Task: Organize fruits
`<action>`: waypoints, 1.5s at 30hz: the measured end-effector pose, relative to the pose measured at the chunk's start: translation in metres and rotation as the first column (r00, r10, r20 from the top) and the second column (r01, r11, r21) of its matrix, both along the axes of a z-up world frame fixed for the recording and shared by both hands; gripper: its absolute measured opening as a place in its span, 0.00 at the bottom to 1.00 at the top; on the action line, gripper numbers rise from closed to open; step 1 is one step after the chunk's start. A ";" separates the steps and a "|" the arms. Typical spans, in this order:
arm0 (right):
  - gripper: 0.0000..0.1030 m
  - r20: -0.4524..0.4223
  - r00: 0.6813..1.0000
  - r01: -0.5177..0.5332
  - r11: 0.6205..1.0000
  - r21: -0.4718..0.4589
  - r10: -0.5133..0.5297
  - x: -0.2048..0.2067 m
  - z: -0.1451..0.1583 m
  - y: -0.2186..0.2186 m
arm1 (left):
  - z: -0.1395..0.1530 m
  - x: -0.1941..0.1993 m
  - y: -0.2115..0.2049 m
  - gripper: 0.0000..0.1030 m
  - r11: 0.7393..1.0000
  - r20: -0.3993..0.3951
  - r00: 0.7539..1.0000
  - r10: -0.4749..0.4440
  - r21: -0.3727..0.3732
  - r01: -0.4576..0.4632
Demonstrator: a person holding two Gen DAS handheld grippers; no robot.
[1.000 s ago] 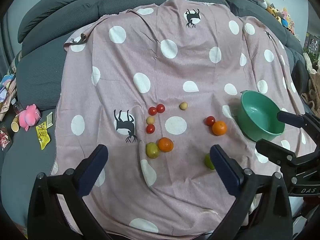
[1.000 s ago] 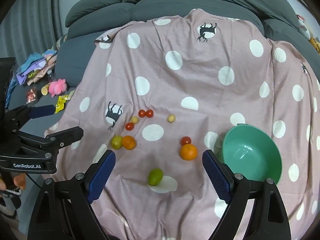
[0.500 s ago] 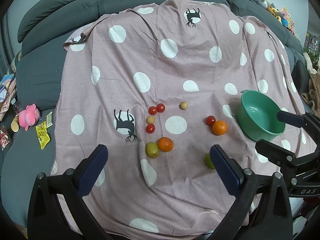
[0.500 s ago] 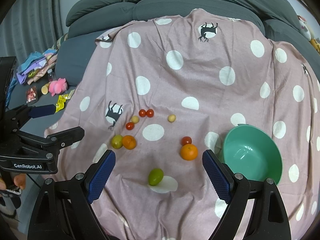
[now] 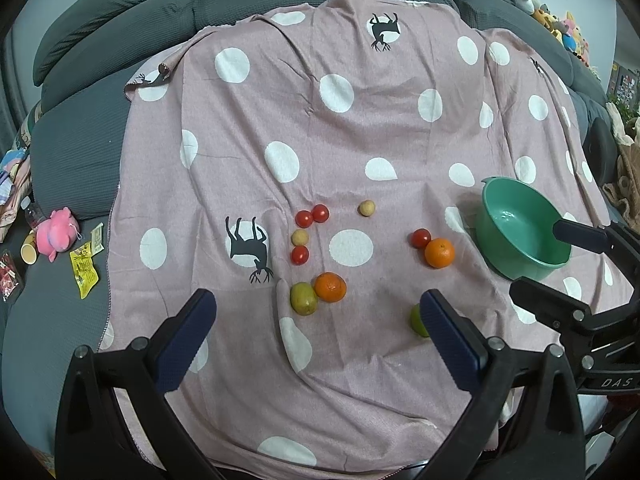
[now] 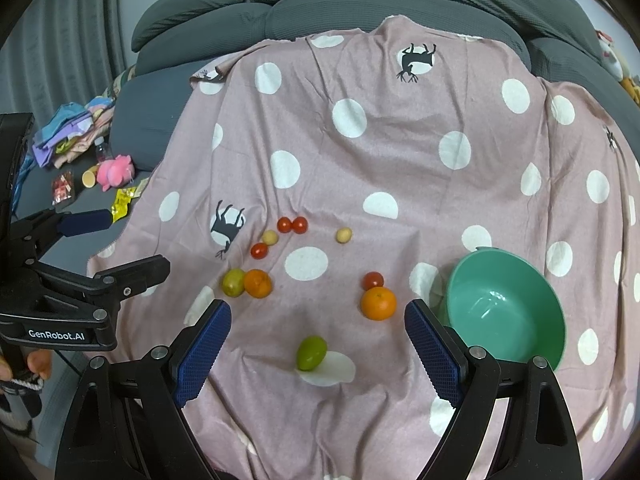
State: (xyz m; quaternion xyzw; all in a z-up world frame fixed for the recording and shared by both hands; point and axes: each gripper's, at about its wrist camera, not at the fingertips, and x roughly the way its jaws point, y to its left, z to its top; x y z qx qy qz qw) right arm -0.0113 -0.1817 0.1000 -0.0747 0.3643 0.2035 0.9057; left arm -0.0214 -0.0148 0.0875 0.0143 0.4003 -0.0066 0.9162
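With both grippers' jaws wide open and empty, the lime [image 6: 311, 353] is best straddled squarely by the right gripper [image 6: 316, 346], then carried to the bowl [image 6: 505, 312]

We see a pink blanket [image 5: 360, 128] with white polka dots and black deer silhouettes draped over a grey sofa [image 6: 344, 4]. On the seat to its left lie a pink plush toy [image 6: 115, 171], yellow wrappers [image 5: 85, 276], a small cup [image 5: 29, 253] and a heap of folded clothes [image 6: 68, 132]. More plush toys [image 5: 560, 28] crowd the far right.
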 end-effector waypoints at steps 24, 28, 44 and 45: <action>0.87 -0.209 0.977 0.018 0.992 -0.129 -0.045 0.009 -0.030 -0.006 | -0.037 0.010 0.018 0.99 0.985 -0.065 0.997 -0.028 -0.170 0.017; 0.87 -0.141 0.989 0.042 0.997 -0.060 -0.050 0.008 -0.050 -0.013 | -0.060 0.010 0.025 0.99 0.979 -0.089 0.995 -0.036 -0.201 0.017; 0.73 -0.212 0.976 0.031 0.998 -0.048 -0.041 0.023 -0.128 -0.027 | -0.114 0.020 0.031 0.89 0.959 -0.114 0.988 -0.102 -0.276 0.067; 0.72 -0.216 0.976 0.025 0.999 -0.046 -0.034 0.026 -0.130 -0.026 | -0.114 0.025 0.029 0.88 0.962 -0.105 0.989 -0.106 -0.264 0.075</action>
